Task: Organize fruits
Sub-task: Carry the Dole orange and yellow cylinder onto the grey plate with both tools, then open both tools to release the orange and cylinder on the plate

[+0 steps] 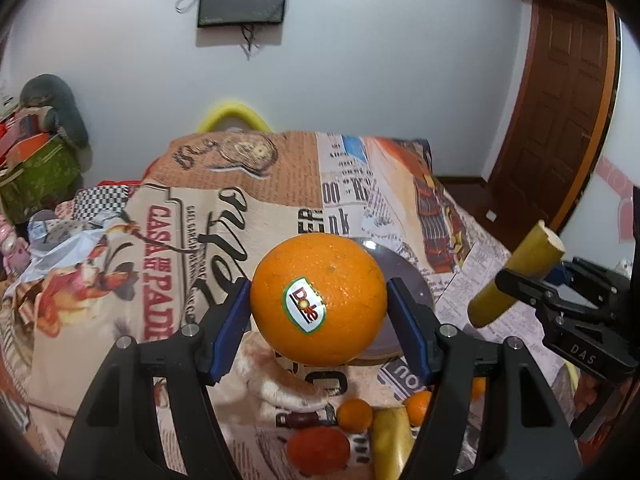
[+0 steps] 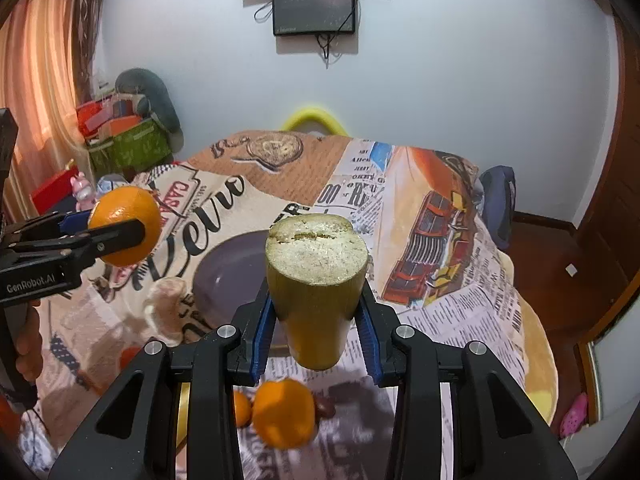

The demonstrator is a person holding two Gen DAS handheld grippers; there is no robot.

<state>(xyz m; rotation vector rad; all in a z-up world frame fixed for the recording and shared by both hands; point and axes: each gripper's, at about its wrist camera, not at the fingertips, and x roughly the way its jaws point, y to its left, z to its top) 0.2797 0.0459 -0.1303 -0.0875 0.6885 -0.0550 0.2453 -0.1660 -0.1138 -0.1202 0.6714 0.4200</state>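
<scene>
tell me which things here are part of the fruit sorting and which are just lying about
Part of the job:
- orange, held in the left gripper
- cut yellow-green stalk piece, held in the right gripper
- purple plate
- small oranges loose on the table

Just lying about:
- wall monitor
- green box of clutter
- pink toy

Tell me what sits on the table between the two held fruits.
In the right wrist view, the purple plate lies on the tablecloth below the gap between the orange and the yellow-green cut stalk; the plate looks bare.
</scene>
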